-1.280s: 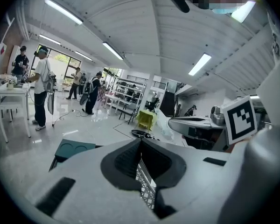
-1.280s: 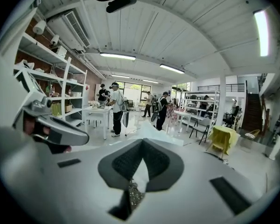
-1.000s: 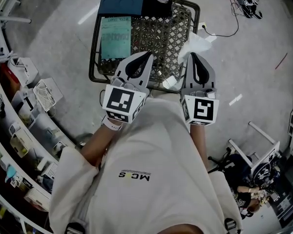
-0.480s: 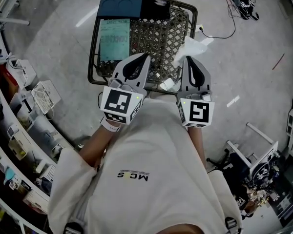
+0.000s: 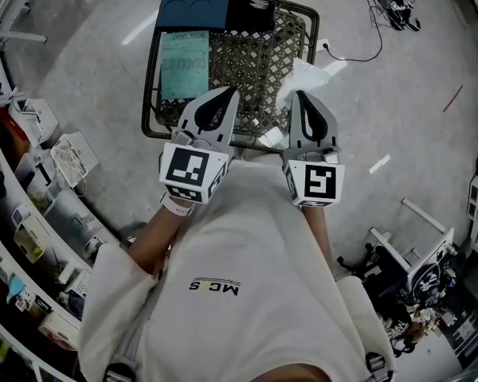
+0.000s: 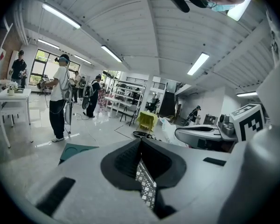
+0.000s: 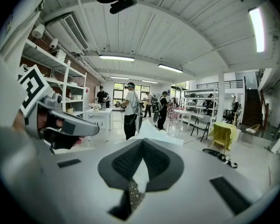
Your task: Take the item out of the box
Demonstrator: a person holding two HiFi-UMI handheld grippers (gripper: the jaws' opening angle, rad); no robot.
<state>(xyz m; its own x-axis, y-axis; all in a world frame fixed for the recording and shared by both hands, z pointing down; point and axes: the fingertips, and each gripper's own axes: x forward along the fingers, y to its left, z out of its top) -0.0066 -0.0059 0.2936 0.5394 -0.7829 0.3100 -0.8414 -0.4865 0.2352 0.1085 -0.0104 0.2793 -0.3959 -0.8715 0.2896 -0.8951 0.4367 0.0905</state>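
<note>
Head view: right gripper (image 5: 300, 95) pinches white bag (image 5: 304, 76) at basket (image 5: 255, 60) edge.

Basket (image 5: 255, 58), upper centre: dark wire frame, open woven lattice, matt. Teal sheet (image 5: 183, 64) inside it: flat printed paper. White bag (image 5: 304, 74): thin, crumpled; paper or film, unclear. Left gripper (image 5: 223, 94) and right gripper (image 5: 300, 95): smooth matt grey plastic; pads (image 7: 126, 164) dark, finely ribbed. Floor (image 5: 398, 94): polished grey, glossy. Shirt (image 5: 239, 261): cream cloth.

Bright, even light from ceiling strips (image 6: 60, 15); floor (image 5: 135, 29) glare; strong fisheye edges.
</note>
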